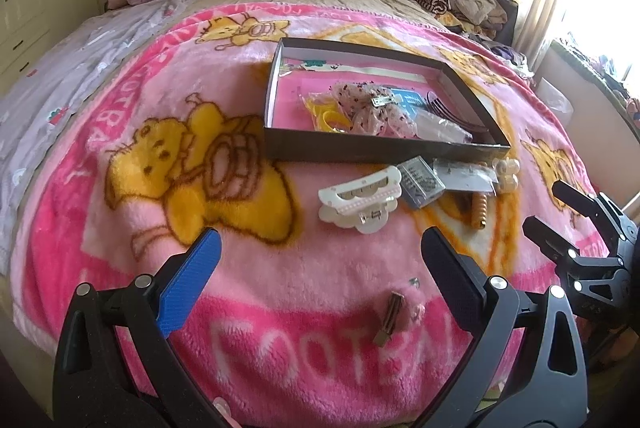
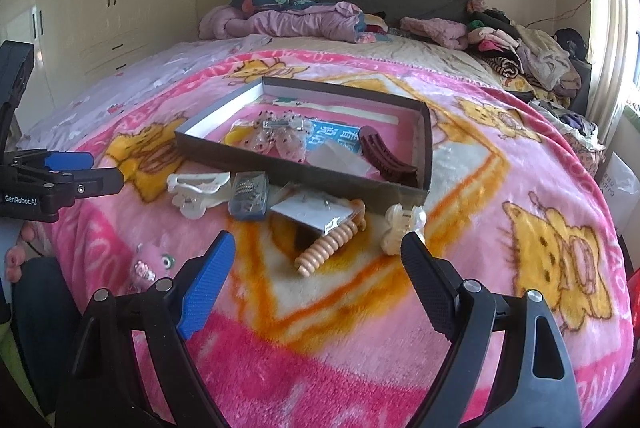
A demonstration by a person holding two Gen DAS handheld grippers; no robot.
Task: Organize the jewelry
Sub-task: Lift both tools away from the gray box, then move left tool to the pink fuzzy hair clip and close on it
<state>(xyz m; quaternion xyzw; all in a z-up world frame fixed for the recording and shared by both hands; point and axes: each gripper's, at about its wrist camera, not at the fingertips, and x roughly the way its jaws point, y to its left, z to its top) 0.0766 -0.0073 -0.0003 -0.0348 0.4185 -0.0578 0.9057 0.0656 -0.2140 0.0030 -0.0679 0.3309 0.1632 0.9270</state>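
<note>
While both sets of fingers hang spread and empty, the right gripper point(image 2: 316, 268) sits nearer the ridged peach clip point(image 2: 330, 243), lying just ahead, slanting up-right toward the box point(image 2: 304, 170)

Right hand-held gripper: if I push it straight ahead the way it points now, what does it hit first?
Probably the peach spiral hair clip, lying on the blanket just ahead of the open right hand-held gripper. The white claw clip sits close by its right finger. Depth is uncertain through the fisheye.

A pink cartoon blanket point(image 2: 500, 168) covers the bed, crumpled clothes point(image 2: 532, 56) heaped near the cream wardrobe point(image 2: 120, 0).
</note>
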